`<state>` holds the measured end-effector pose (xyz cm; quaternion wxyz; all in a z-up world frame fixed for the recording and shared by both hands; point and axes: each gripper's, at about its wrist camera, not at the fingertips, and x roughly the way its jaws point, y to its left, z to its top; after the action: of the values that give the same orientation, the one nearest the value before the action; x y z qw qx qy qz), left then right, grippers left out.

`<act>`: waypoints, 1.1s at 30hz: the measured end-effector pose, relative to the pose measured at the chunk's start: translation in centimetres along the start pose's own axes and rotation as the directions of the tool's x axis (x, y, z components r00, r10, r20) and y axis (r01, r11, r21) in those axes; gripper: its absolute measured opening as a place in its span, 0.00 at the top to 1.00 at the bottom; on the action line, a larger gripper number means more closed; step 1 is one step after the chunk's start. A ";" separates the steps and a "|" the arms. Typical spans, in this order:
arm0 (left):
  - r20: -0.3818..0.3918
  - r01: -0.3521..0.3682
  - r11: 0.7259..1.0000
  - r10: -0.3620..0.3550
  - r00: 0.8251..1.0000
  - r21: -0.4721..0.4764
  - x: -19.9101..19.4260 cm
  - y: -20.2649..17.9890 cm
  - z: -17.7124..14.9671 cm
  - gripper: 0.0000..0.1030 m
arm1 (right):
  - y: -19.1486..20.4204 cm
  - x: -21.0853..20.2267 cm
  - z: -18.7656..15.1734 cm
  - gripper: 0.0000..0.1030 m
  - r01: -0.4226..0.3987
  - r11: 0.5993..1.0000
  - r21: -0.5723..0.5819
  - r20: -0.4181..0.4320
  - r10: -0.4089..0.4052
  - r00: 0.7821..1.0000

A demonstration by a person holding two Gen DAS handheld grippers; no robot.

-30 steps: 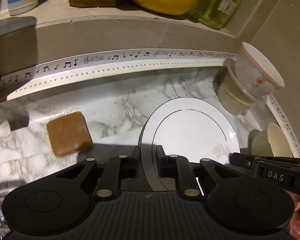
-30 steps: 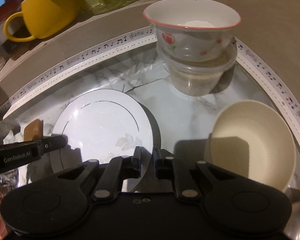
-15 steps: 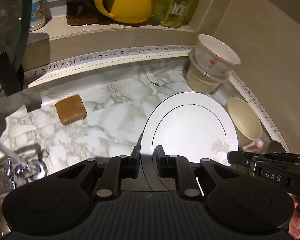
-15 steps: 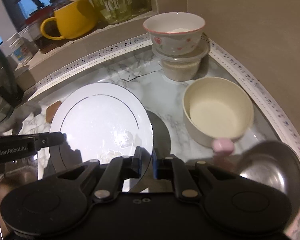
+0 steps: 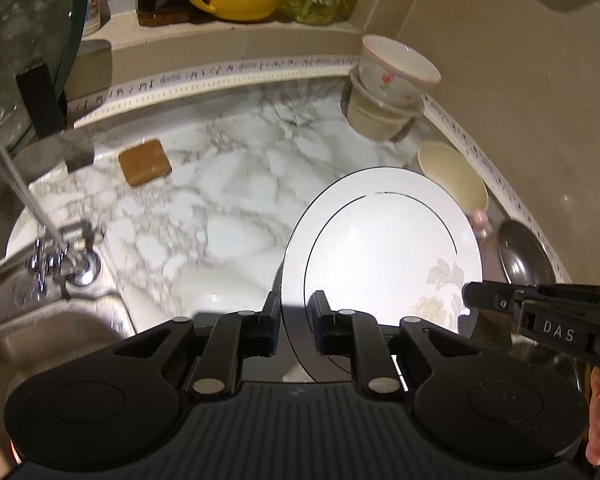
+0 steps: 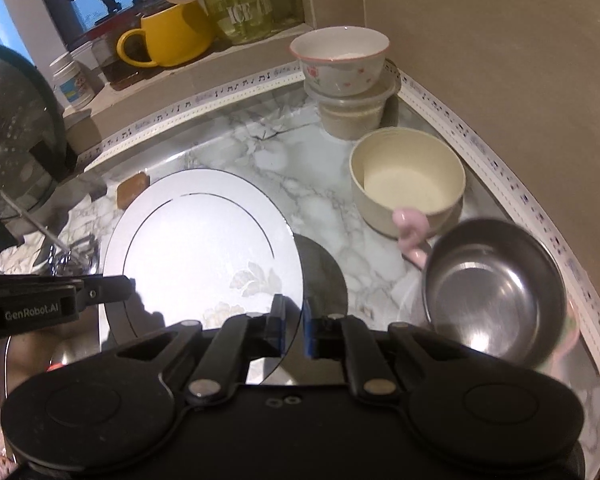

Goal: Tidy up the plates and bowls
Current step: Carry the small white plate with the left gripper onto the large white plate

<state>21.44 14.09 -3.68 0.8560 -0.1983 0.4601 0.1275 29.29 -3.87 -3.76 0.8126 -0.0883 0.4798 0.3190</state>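
Observation:
A white plate (image 5: 384, 248) with a thin dark ring and a faint flower print is held above the marble counter by both grippers. My left gripper (image 5: 294, 322) is shut on its left rim. My right gripper (image 6: 294, 326) is shut on its right rim (image 6: 204, 240). A flowered white bowl (image 6: 340, 60) sits stacked on a clear tub (image 6: 354, 114) in the back corner. A cream bowl (image 6: 408, 180) and a steel bowl (image 6: 492, 292) stand on the right by the wall.
A brown sponge (image 5: 145, 161) lies on the counter (image 5: 228, 208). A faucet (image 5: 56, 256) and a sink (image 5: 40, 332) are at the left. A yellow mug (image 6: 172, 38) and jars stand on the window ledge. A pink handle (image 6: 412, 228) lies between the bowls.
Both grippers have pulled back and up with the plate. More of the counter, the steel bowl, the faucet and the sink have come into view.

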 end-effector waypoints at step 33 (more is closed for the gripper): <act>-0.199 0.018 0.997 -0.002 0.980 0.076 -0.1 -0.7 -10.7 0.85 | -0.5 -0.5 -8.6 0.92 -0.006 1.000 -0.010 -0.155 0.004 0.988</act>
<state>13.78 8.64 -8.75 0.8133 -0.1790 0.5471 0.0848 23.17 -8.40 -7.92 0.7714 -0.1160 0.5402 0.3156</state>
